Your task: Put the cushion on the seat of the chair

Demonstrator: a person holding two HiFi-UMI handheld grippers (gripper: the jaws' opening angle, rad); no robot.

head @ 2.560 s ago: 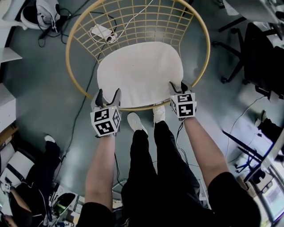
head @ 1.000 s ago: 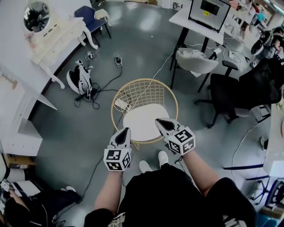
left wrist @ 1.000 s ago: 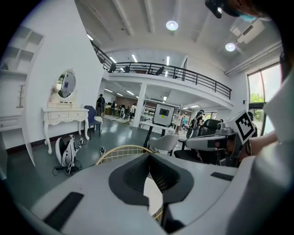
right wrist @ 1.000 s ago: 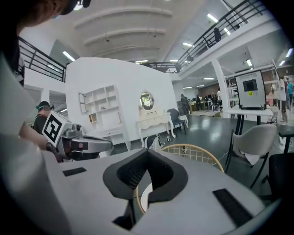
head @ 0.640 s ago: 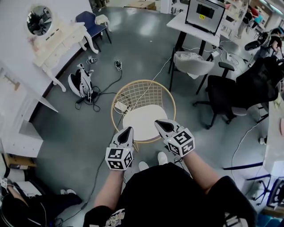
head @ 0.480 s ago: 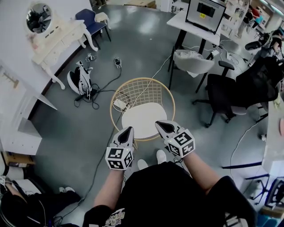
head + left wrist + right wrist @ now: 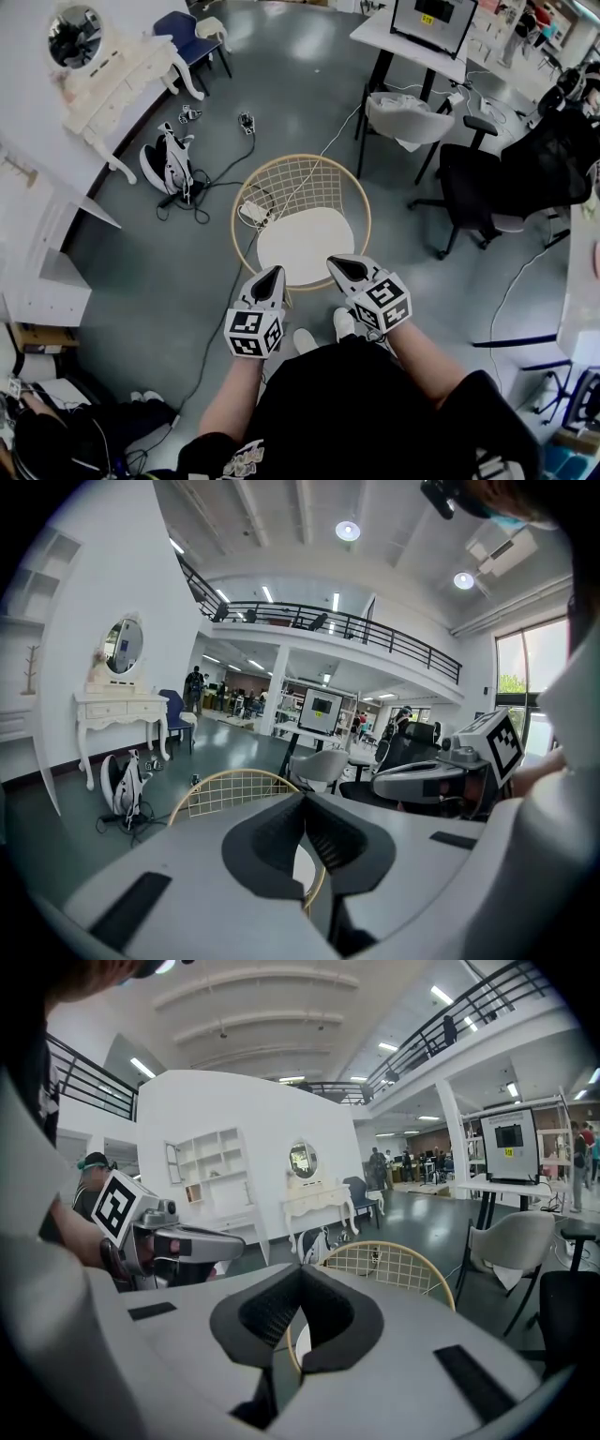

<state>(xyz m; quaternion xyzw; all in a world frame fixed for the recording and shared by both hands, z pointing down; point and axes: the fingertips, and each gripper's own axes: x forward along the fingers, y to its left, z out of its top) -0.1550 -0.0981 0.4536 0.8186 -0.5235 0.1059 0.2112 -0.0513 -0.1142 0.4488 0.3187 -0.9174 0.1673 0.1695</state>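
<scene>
A round gold wire chair [image 7: 298, 184] stands on the grey floor, and a white cushion [image 7: 306, 246] lies on its seat. My left gripper [image 7: 272, 272] hovers at the chair's near rim, shut and empty. My right gripper [image 7: 336, 262] hangs beside it over the cushion's near edge, also shut with nothing held. In the left gripper view the chair back [image 7: 225, 789] shows past the closed jaws, with the right gripper [image 7: 441, 778] at the right. The right gripper view shows the chair [image 7: 394, 1265] ahead and the left gripper [image 7: 178, 1241] at the left.
A white dressing table with a mirror [image 7: 103, 70] stands at the far left, a backpack [image 7: 169, 164] and cables near it. A desk with a monitor [image 7: 427, 28], a pale chair [image 7: 408, 117] and a black office chair [image 7: 497, 187] stand at the right. A seated person [image 7: 66, 436] is at the lower left.
Earlier both grippers were down at the cushion's front edge; the view has since risen far above the chair. Over the last second both shut grippers drifted slightly, the cushion staying on the seat.
</scene>
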